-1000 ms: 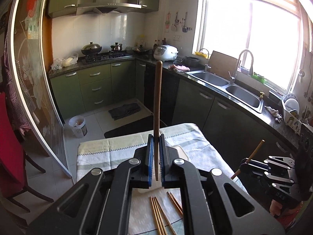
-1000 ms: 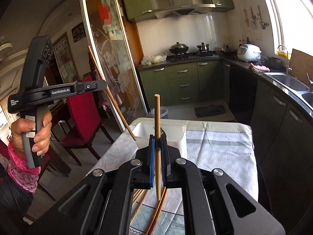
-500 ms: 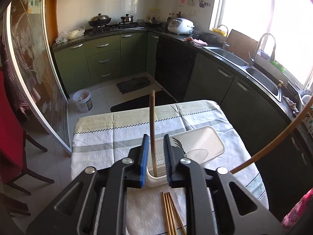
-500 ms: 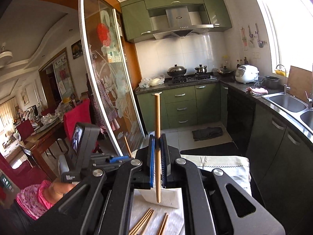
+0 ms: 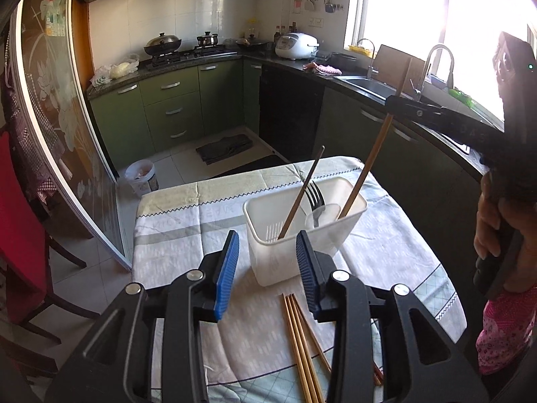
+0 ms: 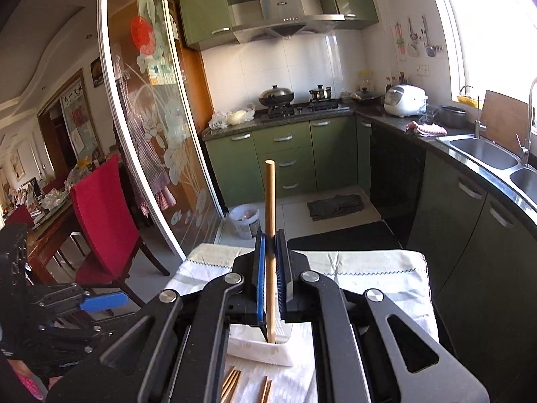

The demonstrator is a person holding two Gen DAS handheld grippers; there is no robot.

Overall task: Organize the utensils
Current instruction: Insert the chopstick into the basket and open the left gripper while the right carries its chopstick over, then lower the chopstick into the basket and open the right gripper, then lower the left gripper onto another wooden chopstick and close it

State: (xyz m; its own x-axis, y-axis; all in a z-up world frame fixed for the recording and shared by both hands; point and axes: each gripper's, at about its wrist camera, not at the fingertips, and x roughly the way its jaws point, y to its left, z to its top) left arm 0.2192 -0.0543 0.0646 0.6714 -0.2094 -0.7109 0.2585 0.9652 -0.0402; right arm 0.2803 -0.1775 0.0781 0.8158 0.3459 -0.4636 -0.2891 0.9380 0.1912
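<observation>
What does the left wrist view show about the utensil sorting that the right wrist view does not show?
Only the left wrist view: the inside of the white holder, with a dark chopstick leaning in it, a fork, and the left gripper opening with nothing between its fingers. It also shows the person's hand on the right tool.

Only the right wrist view: the right gripper shut on a light chopstick, seen up close.

Both: the holder, that light chopstick reaching into it, loose chopsticks on the tablecloth.

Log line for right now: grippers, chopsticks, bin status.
left gripper: opening, nothing between pads | right gripper: shut on chopstick over white bin | dropped chopstick leaning in bin | loose chopsticks on table
</observation>
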